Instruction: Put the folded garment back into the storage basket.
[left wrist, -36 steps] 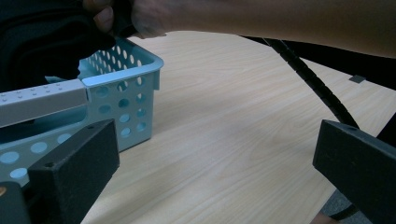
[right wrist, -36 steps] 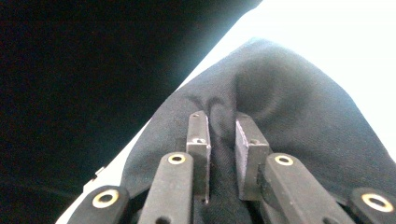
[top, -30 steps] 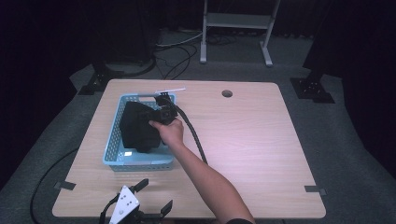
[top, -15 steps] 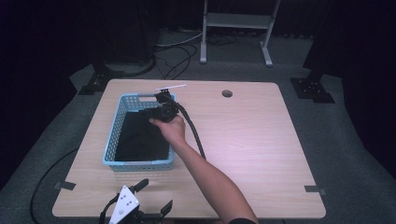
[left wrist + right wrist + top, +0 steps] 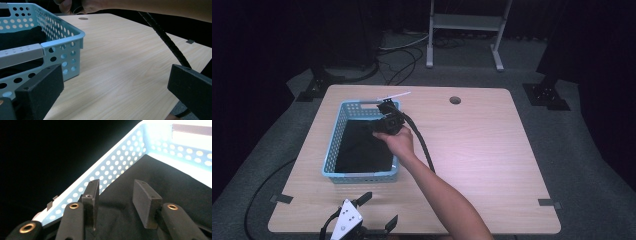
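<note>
Step in hand: we judge that we are letting go of the black, soft folded cloth into the pale blue perforated plastic basket, held over it by the right gripper.
Right jaws: they have just been opening; in the right gripper view the two black pads stand parted with a clear gap and nothing pinched between them.
Cloth and jaws: the cloth lies flat on the basket floor below the pads, apart from them as far as we can tell; in the right gripper view it spreads from 6 o'clock out toward 3 o'clock.
Cloth in the basket: in the high view it covers most of the floor, from the middle down to the wall at 6 o'clock.
Doing it well: we would spread the pads fully before lifting, then rise straight up so no fold catches on a pad and drags out over the rim.
Watch for: the basket wall at 12 o'clock sits just beside the right gripper, so we would keep off it while backing out.
Left gripper: it rests low at the table's 6 o'clock edge, jaws spread wide and empty, the basket corner at its 10 o'clock.
Table: the light wooden tabletop lies bare at 3 o'clock of the basket, room for the right hand to withdraw.
</note>
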`<state>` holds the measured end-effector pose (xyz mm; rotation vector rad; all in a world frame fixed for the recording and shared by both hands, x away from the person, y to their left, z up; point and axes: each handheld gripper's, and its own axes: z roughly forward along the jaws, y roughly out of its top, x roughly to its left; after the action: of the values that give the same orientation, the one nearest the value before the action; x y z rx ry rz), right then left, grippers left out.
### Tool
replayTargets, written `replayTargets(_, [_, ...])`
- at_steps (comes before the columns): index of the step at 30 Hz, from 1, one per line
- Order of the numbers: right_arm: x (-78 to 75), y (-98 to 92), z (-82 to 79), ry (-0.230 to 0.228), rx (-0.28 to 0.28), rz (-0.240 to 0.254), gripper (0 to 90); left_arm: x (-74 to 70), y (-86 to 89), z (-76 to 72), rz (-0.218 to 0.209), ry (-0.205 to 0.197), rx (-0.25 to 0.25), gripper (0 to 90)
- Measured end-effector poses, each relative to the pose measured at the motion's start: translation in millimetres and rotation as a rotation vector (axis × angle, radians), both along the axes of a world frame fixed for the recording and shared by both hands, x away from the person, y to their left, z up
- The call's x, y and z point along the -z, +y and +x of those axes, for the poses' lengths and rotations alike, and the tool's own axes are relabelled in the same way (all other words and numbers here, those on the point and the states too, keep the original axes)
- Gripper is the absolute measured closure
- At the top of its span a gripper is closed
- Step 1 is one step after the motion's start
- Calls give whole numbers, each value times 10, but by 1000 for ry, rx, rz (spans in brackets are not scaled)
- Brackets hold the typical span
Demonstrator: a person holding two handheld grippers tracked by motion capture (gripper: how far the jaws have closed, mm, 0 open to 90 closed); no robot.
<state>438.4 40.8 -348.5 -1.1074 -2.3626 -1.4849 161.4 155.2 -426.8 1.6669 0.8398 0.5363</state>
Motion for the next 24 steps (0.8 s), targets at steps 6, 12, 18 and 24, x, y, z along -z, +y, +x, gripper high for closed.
replayTargets(6, [3, -45, -70, -1, -8, 19, 457, -2, -4, -1, 5, -9, -7, 0])
replayTargets(12, [21, -80, -111, 16, -28, 50, 363, 6, -4, 9, 12, -11, -10, 0])
replayTargets(18, [-8, -88, -147, 25, -63, 76, 214, 6, -15, 10, 16, -15, -8, 0])
replayTargets(24, [-42, -113, -190, 31, -91, 100, 142, 14, -29, 8, 25, -12, -3, 0])
